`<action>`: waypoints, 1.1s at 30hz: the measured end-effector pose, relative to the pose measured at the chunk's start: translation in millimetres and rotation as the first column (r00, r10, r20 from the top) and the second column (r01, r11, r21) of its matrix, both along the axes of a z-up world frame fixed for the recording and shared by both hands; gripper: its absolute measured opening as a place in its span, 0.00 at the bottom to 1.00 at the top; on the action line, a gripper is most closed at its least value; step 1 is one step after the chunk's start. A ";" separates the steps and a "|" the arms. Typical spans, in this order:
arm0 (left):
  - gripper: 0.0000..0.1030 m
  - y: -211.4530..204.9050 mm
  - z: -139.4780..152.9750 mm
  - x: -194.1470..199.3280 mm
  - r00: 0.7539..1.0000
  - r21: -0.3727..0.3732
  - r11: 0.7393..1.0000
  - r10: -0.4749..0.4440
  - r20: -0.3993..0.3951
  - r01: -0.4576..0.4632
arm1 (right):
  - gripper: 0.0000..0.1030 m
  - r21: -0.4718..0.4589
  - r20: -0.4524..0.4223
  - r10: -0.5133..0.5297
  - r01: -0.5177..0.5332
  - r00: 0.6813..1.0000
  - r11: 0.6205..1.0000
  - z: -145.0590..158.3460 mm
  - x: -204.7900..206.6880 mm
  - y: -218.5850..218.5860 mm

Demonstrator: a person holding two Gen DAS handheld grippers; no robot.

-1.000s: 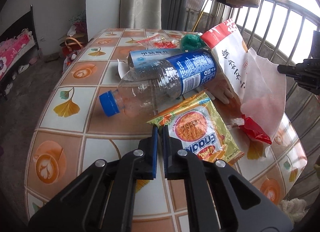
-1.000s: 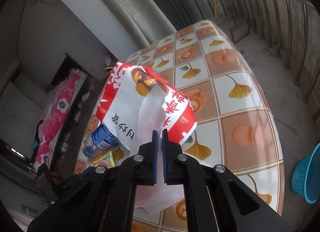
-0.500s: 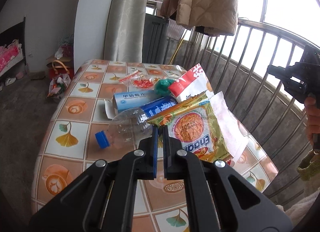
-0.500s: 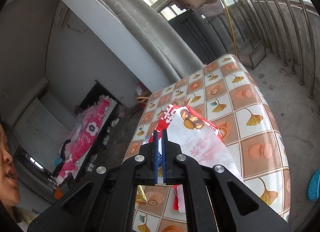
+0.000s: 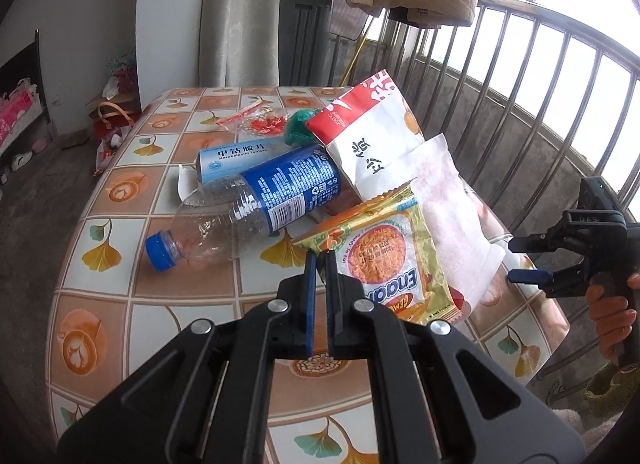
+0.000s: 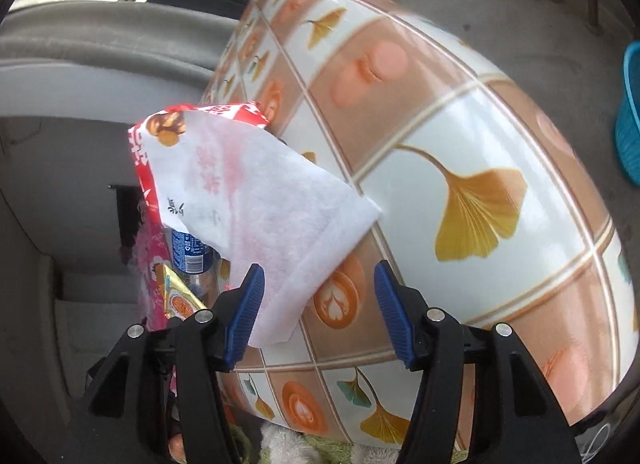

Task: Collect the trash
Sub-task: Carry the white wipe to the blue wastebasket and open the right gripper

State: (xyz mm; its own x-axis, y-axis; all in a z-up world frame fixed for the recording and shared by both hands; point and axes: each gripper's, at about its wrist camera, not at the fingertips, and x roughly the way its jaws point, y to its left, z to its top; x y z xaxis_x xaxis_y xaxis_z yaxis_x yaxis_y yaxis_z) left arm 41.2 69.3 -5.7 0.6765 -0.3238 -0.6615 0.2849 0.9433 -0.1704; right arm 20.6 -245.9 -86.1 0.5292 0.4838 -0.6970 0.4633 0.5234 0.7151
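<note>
At frame centre, the left gripper (image 5: 320, 260) has its jaws closed on the noodle packet's (image 5: 390, 260) corner. The right gripper (image 6: 316, 304), jaws open and empty, sits near the white wrapper (image 6: 264, 199) on the counter (image 6: 500, 135). That thin corner pinch could slip, dropping the packet.

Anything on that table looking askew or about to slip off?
Yes: the white napkin overhangs the table edge beside the open right claw. The bottle lies on its side, crumpled.

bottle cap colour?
Blue. The cap of the plastic bottle lying on the table shows best in the left wrist view.
</note>
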 end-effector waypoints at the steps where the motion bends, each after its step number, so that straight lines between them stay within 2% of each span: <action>1: 0.02 -0.5 -0.1 0.5 1.000 -0.001 1.000 -0.001 0.000 0.001 | 0.54 0.025 0.003 -0.015 0.014 1.000 1.000 -2.6 -0.9 0.0; 4: 0.02 -1.0 -2.2 2.0 1.000 -0.010 1.000 -0.008 -0.006 0.008 | 0.54 0.051 0.012 -0.045 0.045 0.999 0.998 -5.0 4.0 2.4; 6: 0.02 -0.7 -3.6 1.6 1.000 -0.013 1.000 -0.014 -0.006 0.014 | 0.38 0.047 0.001 -0.074 0.074 0.997 0.996 -7.2 7.5 2.7; 8: 0.02 2.2 -2.7 0.6 1.000 -0.020 1.000 -0.014 -0.002 0.014 | 0.05 0.053 0.003 -0.105 0.105 0.994 0.993 -9.7 10.1 1.8; 10: 0.02 6.9 0.9 -0.5 1.000 -0.027 1.000 -0.010 0.010 0.011 | 0.04 0.035 0.046 -0.128 0.126 0.991 0.991 -0.5 8.0 1.2; 15: 0.02 20.8 9.1 4.7 1.000 -0.029 1.000 0.000 0.021 0.000 | 0.02 -0.019 0.277 -0.081 0.090 0.957 0.996 62.0 18.3 6.4; 18: 0.02 25.5 16.4 12.1 1.000 -0.030 1.000 0.002 0.031 -0.001 | 0.02 -0.021 0.407 -0.027 0.039 0.913 0.999 103.1 31.5 12.0; 22: 0.02 26.8 31.8 19.1 0.998 -0.036 0.999 0.005 0.063 -0.003 | 0.02 -0.036 0.556 0.006 0.017 0.831 0.999 152.3 33.3 13.7; 24: 0.02 23.1 40.5 21.5 0.997 -0.048 0.999 -0.005 0.075 0.009 | 0.02 -0.048 0.594 0.000 0.035 0.805 0.998 167.4 26.5 8.4; 27: 0.02 7.0 52.8 25.3 0.996 -0.072 0.996 -0.048 0.081 0.054 | 0.02 -0.055 0.617 -0.039 0.093 0.786 0.994 176.1 6.7 -10.7; 30: 0.02 -24.8 67.3 29.5 0.987 -0.076 0.988 -0.126 0.102 0.134 | 0.02 -0.050 0.624 -0.106 0.175 0.774 0.983 177.6 -19.8 -35.7; 33: 0.02 -70.1 79.7 35.2 0.967 -0.059 0.970 -0.229 0.114 0.236 | 0.02 -0.055 0.638 -0.180 0.277 0.749 0.959 181.5 -52.8 -65.4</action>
State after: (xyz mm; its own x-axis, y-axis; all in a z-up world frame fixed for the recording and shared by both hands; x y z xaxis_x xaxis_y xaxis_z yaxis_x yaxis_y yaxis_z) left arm 76.4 -0.8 74.0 0.6415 -0.5242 -0.5600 0.5149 0.8354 -0.1922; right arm -32.2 -311.3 95.4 0.9500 0.2168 -0.2246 0.0616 0.5750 0.8158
